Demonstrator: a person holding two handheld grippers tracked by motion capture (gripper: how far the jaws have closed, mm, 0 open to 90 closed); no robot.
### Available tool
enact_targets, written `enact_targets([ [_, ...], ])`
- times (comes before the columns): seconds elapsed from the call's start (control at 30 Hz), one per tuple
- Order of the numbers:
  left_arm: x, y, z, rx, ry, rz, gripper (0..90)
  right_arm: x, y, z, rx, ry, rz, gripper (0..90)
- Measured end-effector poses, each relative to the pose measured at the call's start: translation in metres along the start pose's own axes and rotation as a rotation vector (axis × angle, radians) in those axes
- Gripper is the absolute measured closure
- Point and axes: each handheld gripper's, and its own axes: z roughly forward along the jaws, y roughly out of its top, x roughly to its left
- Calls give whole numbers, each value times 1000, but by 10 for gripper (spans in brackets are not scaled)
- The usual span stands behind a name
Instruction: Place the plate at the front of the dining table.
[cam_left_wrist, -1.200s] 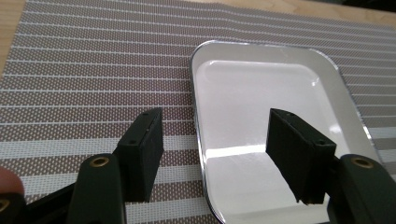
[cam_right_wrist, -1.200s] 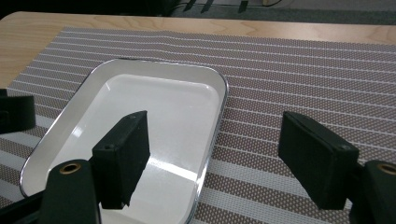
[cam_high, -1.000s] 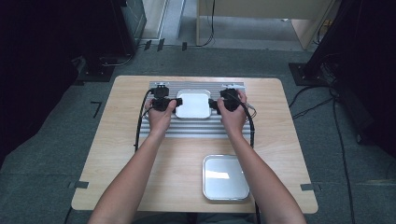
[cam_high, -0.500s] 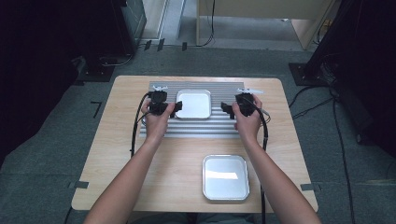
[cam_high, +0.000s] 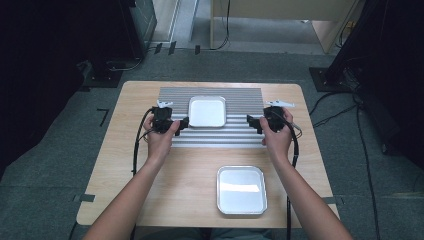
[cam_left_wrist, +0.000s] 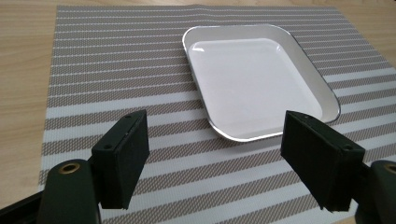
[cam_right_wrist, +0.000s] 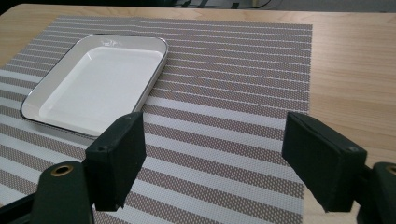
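Note:
A white square plate (cam_high: 206, 111) (cam_left_wrist: 261, 74) (cam_right_wrist: 100, 79) lies flat on a grey striped placemat (cam_high: 240, 132) at the far middle of the wooden table. My left gripper (cam_high: 183, 124) (cam_left_wrist: 217, 123) hovers over the mat just left of the plate. Its jaws have just been opening and stand wide, with nothing between them. My right gripper (cam_high: 251, 121) (cam_right_wrist: 215, 122) is open over the mat's right part, well clear of the plate, and is also empty. Each points inward toward the plate.
A second white square plate (cam_high: 241, 190) rests on the bare wood (cam_high: 165, 200) near the front edge, right of centre, between the person's forearms. Cables trail from both grippers. Dark equipment and floor cables surround the table.
Both grippers have drawn away from the plate's sides, the left one leftward and the right one rightward. The plate stays on the mat.

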Motion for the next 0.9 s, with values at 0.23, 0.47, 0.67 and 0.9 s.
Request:
enact_targets([
  [0.23, 16, -14, -21, -16, 3, -13, 238, -8, -10, -19, 1, -9, -2, 211],
  [0.47, 25, -22, -34, -22, 9, -18, 238, -16, -19, -31, -1, -13, 9, 211],
  [0.67, 32, -33, -45, -24, 8, -16, 238, -24, -30, -41, 10, -31, 0, 211],
  [0.9, 39, -46, -54, -21, 18, -20, 238, -30, -44, -55, 13, -37, -10, 211],
])
